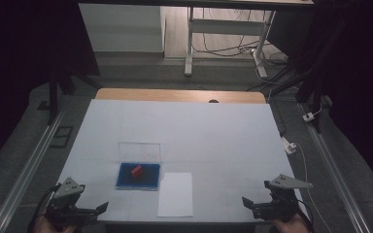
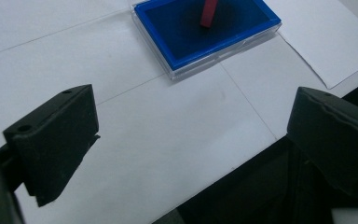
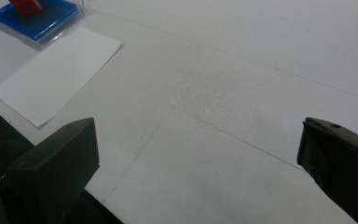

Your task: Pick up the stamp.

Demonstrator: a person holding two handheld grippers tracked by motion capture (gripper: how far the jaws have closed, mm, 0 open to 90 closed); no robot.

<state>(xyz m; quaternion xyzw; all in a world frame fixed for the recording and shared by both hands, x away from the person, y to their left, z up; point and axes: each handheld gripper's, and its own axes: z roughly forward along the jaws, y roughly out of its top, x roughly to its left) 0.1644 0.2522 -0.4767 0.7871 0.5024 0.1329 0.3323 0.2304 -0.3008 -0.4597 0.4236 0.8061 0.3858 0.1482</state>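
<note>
A blue tray in a clear case [image 1: 138, 176] lies on the white table [image 1: 199, 136], its clear lid [image 1: 139, 151] standing up behind it. On the tray rests a small red block [image 1: 136, 170]. A white sheet of paper [image 1: 176, 194] lies just right of the case. My left gripper [image 1: 99, 208] hovers at the table's front left corner, jaws wide open and empty; its view shows the blue tray [image 2: 168, 28] and the red block [image 2: 209, 13] ahead. My right gripper [image 1: 246, 201] sits at the front right edge, open and empty, with the paper [image 3: 56, 74] and the tray [image 3: 51, 18] far to its left.
A wooden strip [image 1: 179, 95] runs along the table's far edge. Metal rails [image 1: 24, 170] flank both sides. A white plug and cable [image 1: 291, 146] lie off the right edge. Desk legs and cables [image 1: 223, 43] stand on the floor beyond.
</note>
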